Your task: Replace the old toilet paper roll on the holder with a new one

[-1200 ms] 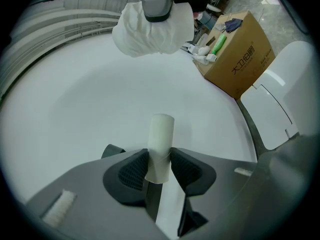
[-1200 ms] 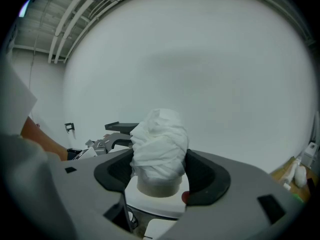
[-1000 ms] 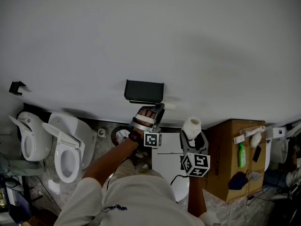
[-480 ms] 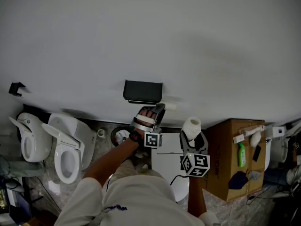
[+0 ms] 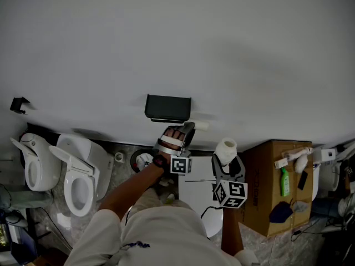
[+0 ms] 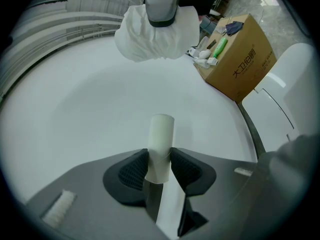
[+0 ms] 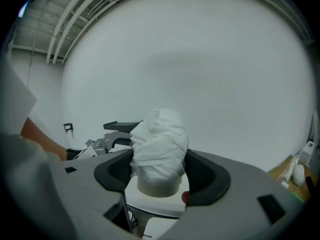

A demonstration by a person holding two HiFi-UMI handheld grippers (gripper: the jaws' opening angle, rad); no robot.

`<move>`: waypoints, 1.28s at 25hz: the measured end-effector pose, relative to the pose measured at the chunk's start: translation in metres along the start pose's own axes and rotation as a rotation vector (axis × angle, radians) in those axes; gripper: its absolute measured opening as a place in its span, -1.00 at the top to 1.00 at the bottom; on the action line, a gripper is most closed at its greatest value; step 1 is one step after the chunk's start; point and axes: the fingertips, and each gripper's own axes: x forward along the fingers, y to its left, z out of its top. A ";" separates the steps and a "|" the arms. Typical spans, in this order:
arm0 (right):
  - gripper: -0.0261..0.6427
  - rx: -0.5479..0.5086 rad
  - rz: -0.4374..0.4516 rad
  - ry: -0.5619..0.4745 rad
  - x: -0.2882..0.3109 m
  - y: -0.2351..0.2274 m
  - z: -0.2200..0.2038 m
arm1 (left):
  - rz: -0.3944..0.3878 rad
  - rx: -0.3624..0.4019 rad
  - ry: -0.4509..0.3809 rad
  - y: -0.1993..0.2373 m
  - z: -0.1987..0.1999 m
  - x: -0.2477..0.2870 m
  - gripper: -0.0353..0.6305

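Observation:
A black paper holder (image 5: 168, 107) hangs on the white wall, and nothing shows on it. Just below its right end, my left gripper (image 5: 191, 127) is shut on a bare pale cardboard tube (image 5: 200, 125). In the left gripper view the tube (image 6: 161, 145) stands pinched between the dark pads of that gripper (image 6: 160, 166). My right gripper (image 5: 226, 158) is shut on a full white toilet paper roll (image 5: 226, 149), to the right of the holder and lower. In the right gripper view the roll (image 7: 160, 151) fills the gap in that gripper (image 7: 160, 171), with the holder (image 7: 121, 125) behind it on the left.
Two white toilets (image 5: 77, 173) stand on the floor at the left. A cardboard box (image 5: 266, 204) carrying a green bottle (image 5: 285, 183) sits at the right. A white bin (image 5: 197, 193) stands below the grippers. A small black hook (image 5: 19, 103) is on the wall at the far left.

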 end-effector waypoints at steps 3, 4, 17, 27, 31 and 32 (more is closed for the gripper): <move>0.00 -0.001 0.001 0.001 0.002 0.000 0.000 | 0.005 0.002 0.002 -0.001 -0.002 0.001 0.45; 0.00 0.000 0.002 0.000 0.002 0.000 -0.001 | 0.006 0.003 0.003 -0.001 -0.002 0.001 0.45; 0.00 -0.001 0.003 0.004 0.002 -0.002 -0.002 | 0.003 -0.007 0.003 -0.002 0.001 0.001 0.45; 0.00 0.000 0.002 0.004 0.003 -0.004 -0.002 | 0.030 -0.029 -0.025 0.002 0.007 -0.004 0.45; 0.00 -0.002 0.000 0.002 0.002 -0.006 -0.001 | 0.052 -0.054 -0.039 0.006 0.012 -0.010 0.45; 0.00 -0.002 -0.001 0.001 0.001 -0.006 -0.001 | 0.060 -0.068 -0.046 0.009 0.014 -0.013 0.45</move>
